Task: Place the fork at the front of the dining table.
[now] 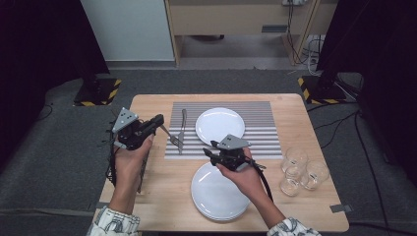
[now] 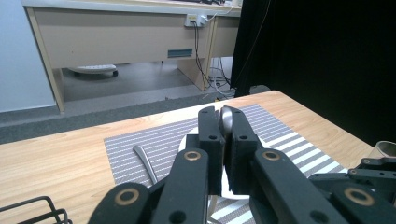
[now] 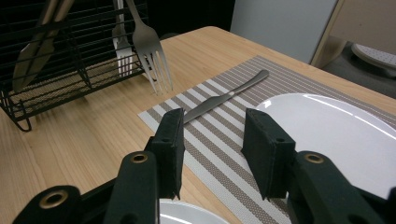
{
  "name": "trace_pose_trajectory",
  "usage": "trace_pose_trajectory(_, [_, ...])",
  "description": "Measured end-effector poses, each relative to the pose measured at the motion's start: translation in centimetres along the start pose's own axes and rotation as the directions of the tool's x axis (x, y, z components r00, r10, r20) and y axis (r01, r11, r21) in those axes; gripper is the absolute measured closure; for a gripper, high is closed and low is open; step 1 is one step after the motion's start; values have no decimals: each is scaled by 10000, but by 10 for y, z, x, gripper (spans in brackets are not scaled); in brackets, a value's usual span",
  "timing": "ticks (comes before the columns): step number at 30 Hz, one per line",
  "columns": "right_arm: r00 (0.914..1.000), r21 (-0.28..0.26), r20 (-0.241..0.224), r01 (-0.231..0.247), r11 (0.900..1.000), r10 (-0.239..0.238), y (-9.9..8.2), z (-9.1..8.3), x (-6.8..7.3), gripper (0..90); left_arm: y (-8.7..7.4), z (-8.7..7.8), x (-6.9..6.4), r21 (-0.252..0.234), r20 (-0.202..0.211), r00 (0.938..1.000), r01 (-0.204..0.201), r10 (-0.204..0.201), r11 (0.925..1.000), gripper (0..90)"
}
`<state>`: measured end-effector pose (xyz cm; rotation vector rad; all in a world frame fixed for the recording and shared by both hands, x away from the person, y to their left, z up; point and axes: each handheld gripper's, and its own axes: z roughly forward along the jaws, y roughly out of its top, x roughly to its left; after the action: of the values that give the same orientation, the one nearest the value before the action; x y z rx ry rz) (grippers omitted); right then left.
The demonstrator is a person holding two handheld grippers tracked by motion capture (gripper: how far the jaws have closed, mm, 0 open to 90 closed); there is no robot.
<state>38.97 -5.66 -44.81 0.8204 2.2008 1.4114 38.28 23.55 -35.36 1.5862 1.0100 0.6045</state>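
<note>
- The left gripper (image 1: 156, 122) has its jaws pinched on a fork (image 1: 172, 137), gripping it by the handle end.
- In the left gripper view the handle tip (image 2: 227, 119) sticks up between the two closed pads, with the gripper (image 2: 223, 140) pointing over the mat (image 2: 140, 140).
- From the high view, the fork slants down and away from the jaws, its tines hanging just over the mat's near left part (image 1: 169, 152).
- In the right gripper view the same fork (image 3: 149, 46) hangs tines down ahead and to the left of the right jaws, tips close to the table (image 3: 93, 130); I cannot tell if they touch.
- A second fork (image 1: 183, 125) lies flat on the mat, just beyond the held fork's tines and beside the far plate (image 1: 220, 125).
- The right gripper (image 1: 212, 150) has its jaws apart, nothing between the pads; in its own view (image 3: 212, 149) they frame bare mat stripes.
- It hovers over the far edge of the near stack of plates (image 1: 219, 194), between the two plate spots.
- A wire rack (image 3: 51, 60) with cutlery stands left of the right jaws.
- Glasses (image 1: 300, 172) stand well off to the right gripper's right.
</note>
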Motion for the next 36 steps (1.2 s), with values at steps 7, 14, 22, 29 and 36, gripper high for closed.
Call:
trace_pose_trajectory(7, [9999,-95,-116,44,9999,-45,1,4,5,620,-6,3,-3,84,93,10000,-4,4,10000,863])
trace_pose_trajectory(14, [9995,-163,-273,171,9997,-175,5,6,9,668,-13,8,-6,263,213,9998,-44,39,9996,863])
trace_pose_trajectory(22, [9986,-245,-486,214,9995,-226,10,13,19,682,-15,9,-8,292,205,9997,-157,151,9995,863])
trace_pose_trajectory(29, [9988,-361,-476,95,9993,-112,15,18,20,659,-16,6,-1,205,195,9997,117,-121,9997,863])
trace_pose_trajectory(36, [9984,-311,-556,117,9994,-134,19,24,26,637,-17,5,1,274,93,9999,49,-52,9996,863])
